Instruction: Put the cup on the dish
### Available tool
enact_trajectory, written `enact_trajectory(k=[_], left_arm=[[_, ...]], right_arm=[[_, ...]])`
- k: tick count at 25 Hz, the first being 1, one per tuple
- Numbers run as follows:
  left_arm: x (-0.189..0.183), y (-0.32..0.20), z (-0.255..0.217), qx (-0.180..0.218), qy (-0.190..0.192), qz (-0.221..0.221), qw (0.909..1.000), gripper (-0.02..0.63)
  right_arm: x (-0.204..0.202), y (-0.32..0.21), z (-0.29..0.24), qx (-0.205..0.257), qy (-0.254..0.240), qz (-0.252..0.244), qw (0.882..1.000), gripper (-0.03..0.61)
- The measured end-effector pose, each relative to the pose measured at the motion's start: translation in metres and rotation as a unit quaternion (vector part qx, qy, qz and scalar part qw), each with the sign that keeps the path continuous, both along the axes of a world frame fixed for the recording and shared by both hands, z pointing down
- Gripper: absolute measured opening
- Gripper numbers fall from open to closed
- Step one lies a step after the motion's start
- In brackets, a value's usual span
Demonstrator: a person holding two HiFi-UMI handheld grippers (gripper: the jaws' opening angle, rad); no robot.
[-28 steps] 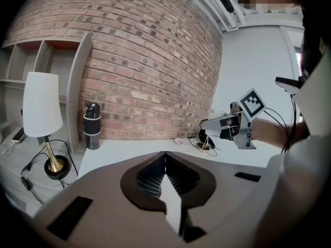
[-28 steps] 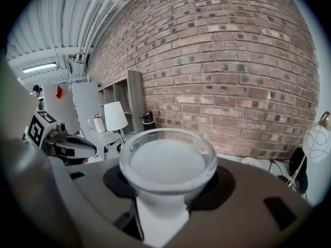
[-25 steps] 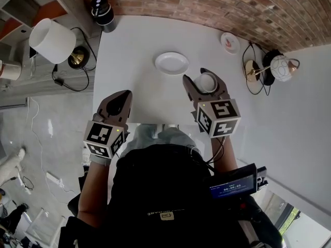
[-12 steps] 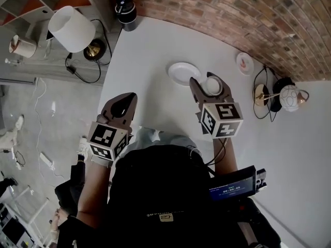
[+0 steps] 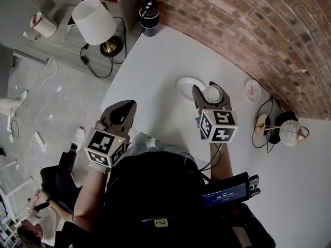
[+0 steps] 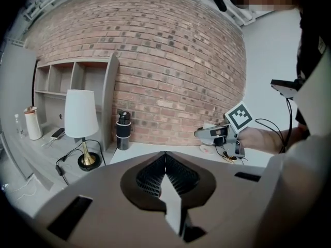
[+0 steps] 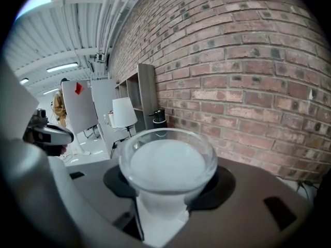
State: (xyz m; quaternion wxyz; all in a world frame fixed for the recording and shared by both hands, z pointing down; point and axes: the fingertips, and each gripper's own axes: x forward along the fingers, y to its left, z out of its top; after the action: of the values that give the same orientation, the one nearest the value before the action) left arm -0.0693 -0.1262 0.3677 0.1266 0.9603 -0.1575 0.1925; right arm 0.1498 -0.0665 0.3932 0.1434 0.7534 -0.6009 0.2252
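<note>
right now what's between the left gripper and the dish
Only bare white table lies between the left gripper and the dish; the head view shows it.

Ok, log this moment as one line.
right tool: shut on cup | cup: not yet on dish | left tool: shut, empty

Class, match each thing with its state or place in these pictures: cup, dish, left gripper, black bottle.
Things:
1. cup
2. dish
3. left gripper
4. black bottle

States:
A. shut, nothing in it
B. upright at the table's far corner
C. held in the right gripper
D. empty, lying on the table

Pairs: 1-C, 2-D, 3-A, 4-B
</note>
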Motion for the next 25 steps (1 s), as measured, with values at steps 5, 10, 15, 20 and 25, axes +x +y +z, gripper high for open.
enact_trajectory(k=[5,10,15,20,25], left_arm=[[-0.013,0.007,-0.001,0.003,-0.006,-0.035,0.9994,0.005],[-0.025,0.008,-0.004,0.003,-0.009,-0.070,0.9975,0.005],[-0.039,0.012,0.001,0.001,-0.015,-0.098,0.9951,0.005],[-0.047,0.014,0.003,-0.004,-0.017,-0.129,0.9914,0.005],[-0.049,0.018,0.003,-0.002,-0.018,-0.145,0.9893,0.005]], right_arm=[[0.008,-0.011,0.016,-0.002,0.001,-0.013,1.000,0.245],[0.011,-0.024,0.033,-0.010,-0.002,-0.020,1.000,0.245],[0.011,-0.034,0.044,-0.010,-0.002,-0.029,1.000,0.245],[0.015,-0.044,0.058,-0.014,0.005,-0.042,0.999,0.245],[0.016,-0.050,0.075,-0.016,0.014,-0.051,0.998,0.245]])
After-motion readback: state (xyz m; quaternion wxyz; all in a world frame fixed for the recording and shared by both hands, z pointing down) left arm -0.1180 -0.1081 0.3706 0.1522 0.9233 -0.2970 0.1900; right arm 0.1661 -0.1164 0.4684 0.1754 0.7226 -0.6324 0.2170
